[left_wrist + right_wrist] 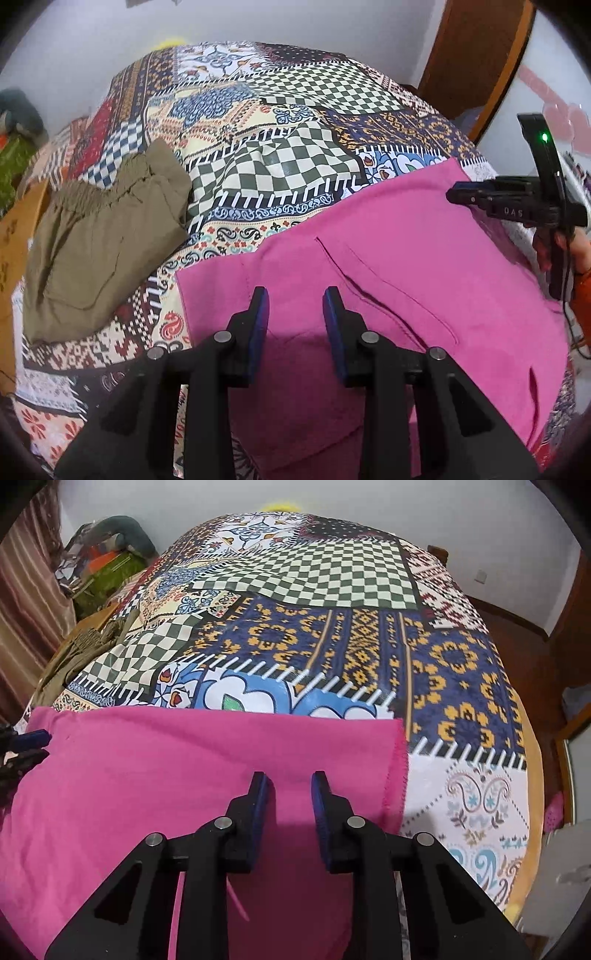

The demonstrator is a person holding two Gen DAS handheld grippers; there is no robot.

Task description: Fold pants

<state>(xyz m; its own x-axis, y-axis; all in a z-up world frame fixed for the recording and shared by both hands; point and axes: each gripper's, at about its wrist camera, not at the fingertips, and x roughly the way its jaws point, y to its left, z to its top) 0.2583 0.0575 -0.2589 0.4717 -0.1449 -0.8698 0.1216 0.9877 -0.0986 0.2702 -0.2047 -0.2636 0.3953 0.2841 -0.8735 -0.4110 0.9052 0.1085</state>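
Both grippers, left and right, hang jaws apart over pink pants on the bedspread, apparently gripping nothing; olive pants lie folded aside

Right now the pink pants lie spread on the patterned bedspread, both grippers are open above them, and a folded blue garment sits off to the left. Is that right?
One detail is wrong: the garment to the left is olive-green, not blue, as the left wrist view shows. The pink pants do lie on the bedspread, with the left gripper and right gripper open above them.
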